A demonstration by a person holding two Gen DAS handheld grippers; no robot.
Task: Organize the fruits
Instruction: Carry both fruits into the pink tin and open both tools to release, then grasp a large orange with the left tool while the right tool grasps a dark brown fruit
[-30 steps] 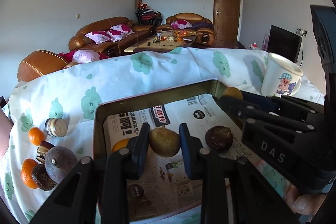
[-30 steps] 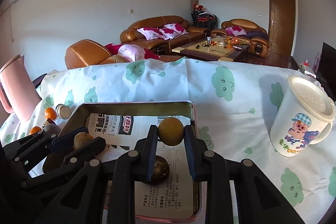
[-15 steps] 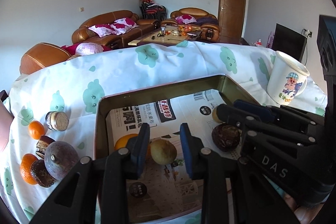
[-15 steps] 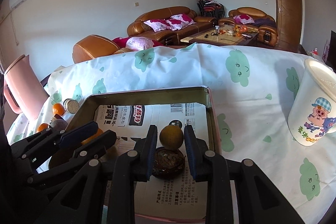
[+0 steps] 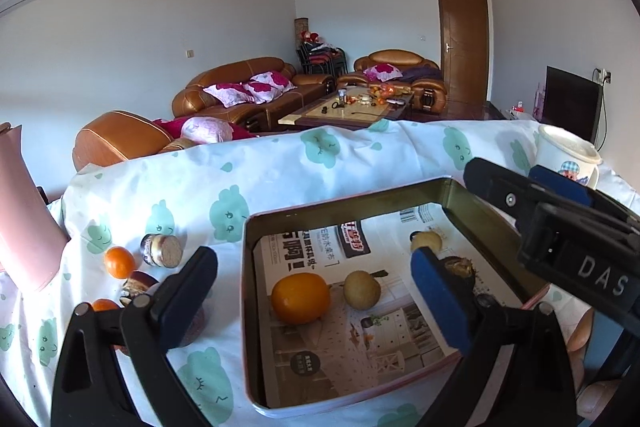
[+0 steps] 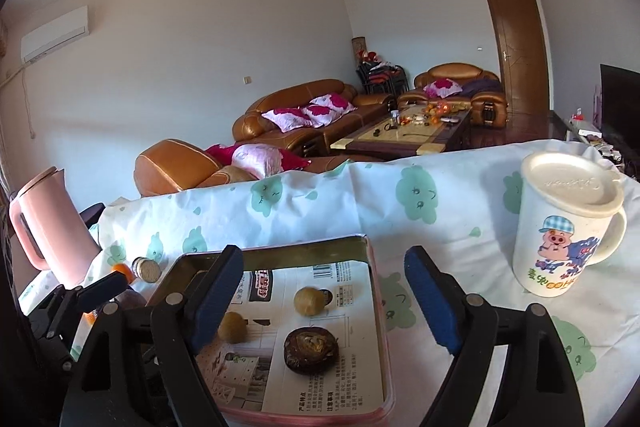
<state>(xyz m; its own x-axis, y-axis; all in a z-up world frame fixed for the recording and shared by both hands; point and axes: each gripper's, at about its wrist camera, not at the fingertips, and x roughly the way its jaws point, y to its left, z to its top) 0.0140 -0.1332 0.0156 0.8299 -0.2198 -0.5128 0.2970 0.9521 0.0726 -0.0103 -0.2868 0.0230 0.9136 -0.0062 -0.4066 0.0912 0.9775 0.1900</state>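
A metal tray [image 5: 248, 291] lined with newspaper lies on the table; it also shows in the right wrist view [image 6: 378, 307]. In it lie an orange [image 5: 300, 297], a tan round fruit [image 5: 362, 289], a second tan fruit [image 5: 428, 239] and a dark brown fruit [image 6: 311, 345]. My left gripper [image 5: 316, 291] is open and empty above the tray's near left side. My right gripper [image 6: 324, 295] is open and empty above the tray's right part. Loose fruit lies left of the tray: a small orange [image 5: 119, 261] and dark brown fruits [image 5: 136, 283].
A small corked jar [image 5: 162, 251] stands by the loose fruit. A pink jug [image 6: 44, 223] stands at the far left. A white lidded mug with a pig cartoon [image 6: 564, 223] stands right of the tray. The tablecloth [image 5: 280, 167] has green cloud prints.
Both grippers have opened and let go of their tan fruits, which now lie in the tray. Both grippers have pulled back and up from the tray.
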